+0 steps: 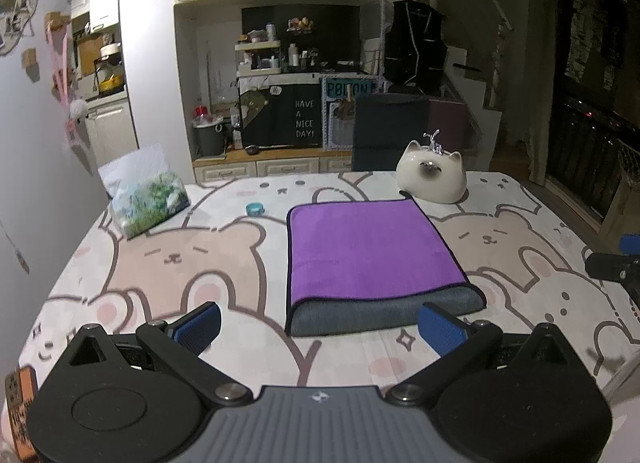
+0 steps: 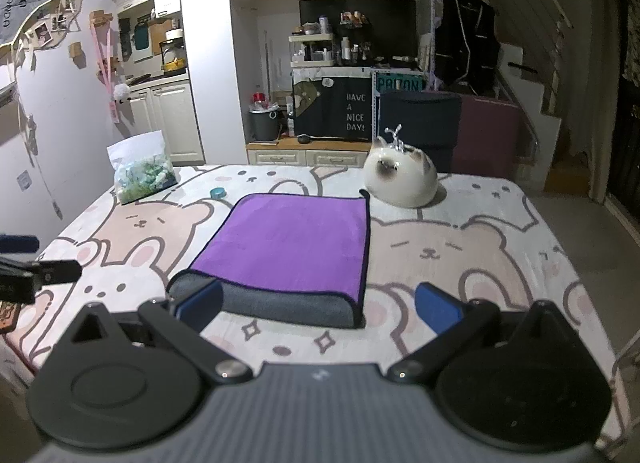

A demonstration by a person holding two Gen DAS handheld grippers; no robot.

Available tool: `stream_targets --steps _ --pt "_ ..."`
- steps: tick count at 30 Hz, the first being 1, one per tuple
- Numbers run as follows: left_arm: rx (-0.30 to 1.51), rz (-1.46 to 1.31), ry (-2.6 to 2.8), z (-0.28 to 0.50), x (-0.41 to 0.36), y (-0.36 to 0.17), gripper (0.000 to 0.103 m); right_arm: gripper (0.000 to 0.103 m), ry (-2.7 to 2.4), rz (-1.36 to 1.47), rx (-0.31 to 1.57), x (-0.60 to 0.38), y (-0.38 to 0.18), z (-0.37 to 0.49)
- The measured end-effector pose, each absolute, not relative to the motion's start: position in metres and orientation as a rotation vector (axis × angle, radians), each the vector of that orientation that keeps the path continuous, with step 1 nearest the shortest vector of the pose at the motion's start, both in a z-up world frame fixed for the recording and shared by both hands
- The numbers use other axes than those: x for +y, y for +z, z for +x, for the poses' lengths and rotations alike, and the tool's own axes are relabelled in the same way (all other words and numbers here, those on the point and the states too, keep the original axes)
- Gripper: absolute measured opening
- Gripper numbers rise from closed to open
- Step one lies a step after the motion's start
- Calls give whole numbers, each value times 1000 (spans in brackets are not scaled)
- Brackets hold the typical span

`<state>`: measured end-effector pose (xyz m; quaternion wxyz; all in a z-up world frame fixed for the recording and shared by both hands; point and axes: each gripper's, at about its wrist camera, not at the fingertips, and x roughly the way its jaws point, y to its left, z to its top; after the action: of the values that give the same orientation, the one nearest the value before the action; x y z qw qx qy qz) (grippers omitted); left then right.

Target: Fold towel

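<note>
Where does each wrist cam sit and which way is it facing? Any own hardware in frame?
Left wrist: behind the open left gripper, facing across the table at the folded towel, ahead and slightly right; right gripper at right edge.
Right wrist: behind the open right gripper, same heading, towel slightly left; left gripper at left edge.
Shared: towel, cat ornament, kitchen background.

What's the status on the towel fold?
Left tongs open, right tongs open, both empty, short of towel. Towel folded, purple over grey, flat on table. Cat ornament at far corner.
</note>
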<state>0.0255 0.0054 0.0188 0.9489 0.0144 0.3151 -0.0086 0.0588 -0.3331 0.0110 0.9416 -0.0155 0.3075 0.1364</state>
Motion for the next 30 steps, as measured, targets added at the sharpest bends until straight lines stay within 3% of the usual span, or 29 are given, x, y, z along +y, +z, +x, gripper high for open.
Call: stream_targets --steps 14,30 --pt "600 82 -101 93 19 26 103 103 286 -148 589 -341 19 110" --pt "709 85 -206 149 32 -45 103 103 396 -273 661 -339 -30 156"
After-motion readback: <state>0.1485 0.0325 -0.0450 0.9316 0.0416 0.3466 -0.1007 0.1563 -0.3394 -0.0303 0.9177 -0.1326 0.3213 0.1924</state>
